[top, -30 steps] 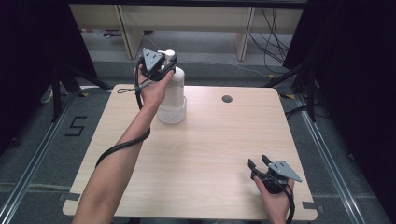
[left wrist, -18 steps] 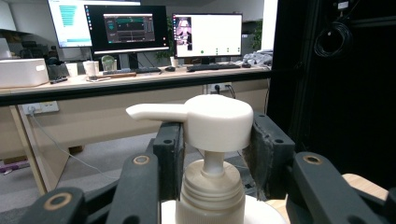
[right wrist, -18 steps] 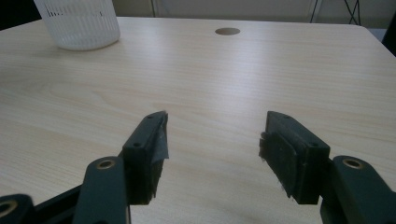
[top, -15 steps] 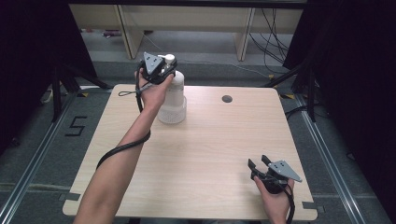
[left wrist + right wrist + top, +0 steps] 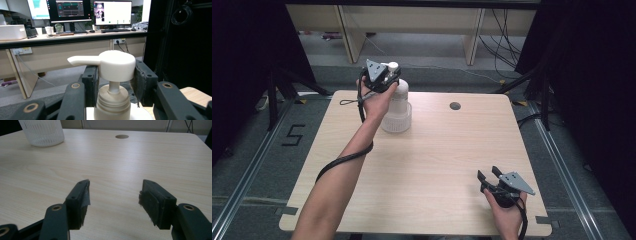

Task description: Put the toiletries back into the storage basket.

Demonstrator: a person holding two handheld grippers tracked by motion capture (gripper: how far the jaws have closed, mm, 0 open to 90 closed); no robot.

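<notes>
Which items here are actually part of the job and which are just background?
In play:
- pump bottle, standing at the table's far side
- pump head, between the left gripper jaws
- left gripper, at the bottle's top

Just there:
- right gripper, open, idle over bare table
- cable hole in the table
- monitors and desk behind

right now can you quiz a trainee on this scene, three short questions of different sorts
1. True or false: the pump bottle lies on its side.
2. Between the jaws of the left hand-held gripper sits: A) the pump head B) the bottle's base C) nothing
3. What is between the jaws of the right hand-held gripper?

Key: 1 false, it stands upright on the table. 2 A. 3 Nothing; they stand open over bare wood.
</notes>
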